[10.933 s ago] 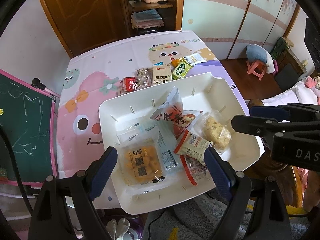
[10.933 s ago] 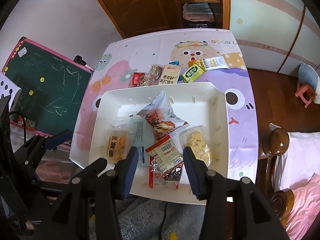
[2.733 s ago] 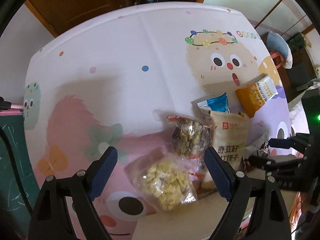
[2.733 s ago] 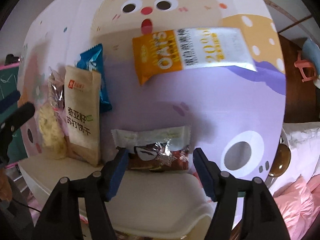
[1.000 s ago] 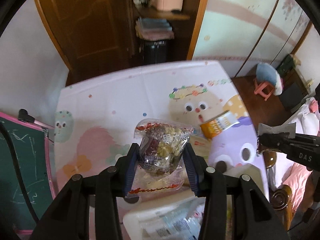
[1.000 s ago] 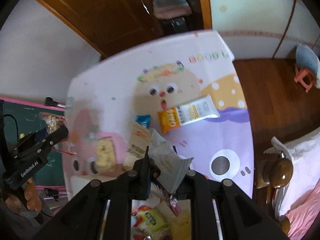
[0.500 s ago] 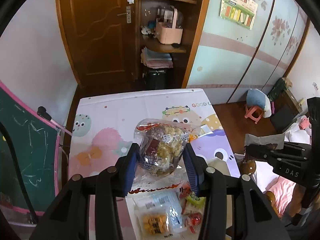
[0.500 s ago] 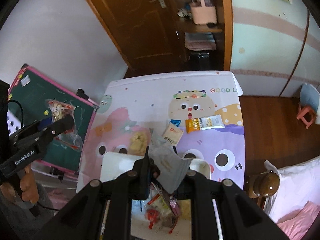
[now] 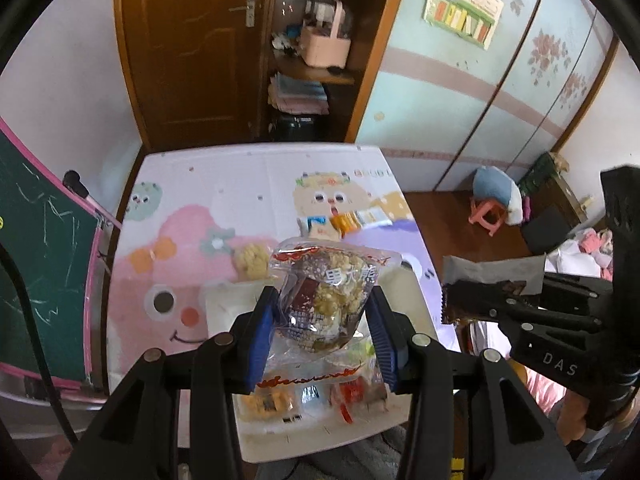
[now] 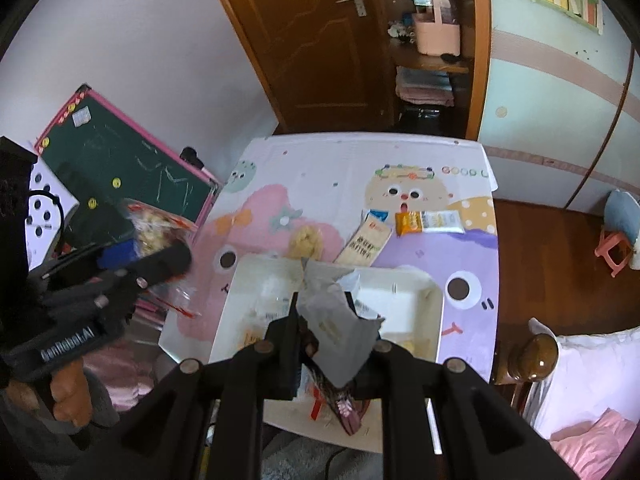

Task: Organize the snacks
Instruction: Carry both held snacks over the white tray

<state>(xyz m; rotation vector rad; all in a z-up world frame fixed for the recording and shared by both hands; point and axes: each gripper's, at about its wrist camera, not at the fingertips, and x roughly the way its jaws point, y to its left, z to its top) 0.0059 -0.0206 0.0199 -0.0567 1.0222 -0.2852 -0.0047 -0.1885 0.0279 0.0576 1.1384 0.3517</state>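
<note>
From the left wrist view, our left tool (image 9: 322,326) clamps a clear granola packet (image 9: 330,296) high above the white tray (image 9: 320,432) on the table (image 9: 240,184).

From the right wrist view, our right tool (image 10: 326,344) pinches a silver-and-brown wrapper (image 10: 340,332), probably chocolate, over that tray (image 10: 404,292).

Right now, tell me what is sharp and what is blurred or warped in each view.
Left wrist view: the clear snack bag in the left claw is sharp; the tray below is soft; door and wardrobe lines bow near the black fisheye rim. Right wrist view: the grey wrapper in the right claw is blurred, and the tablecloth is clearer.
</note>
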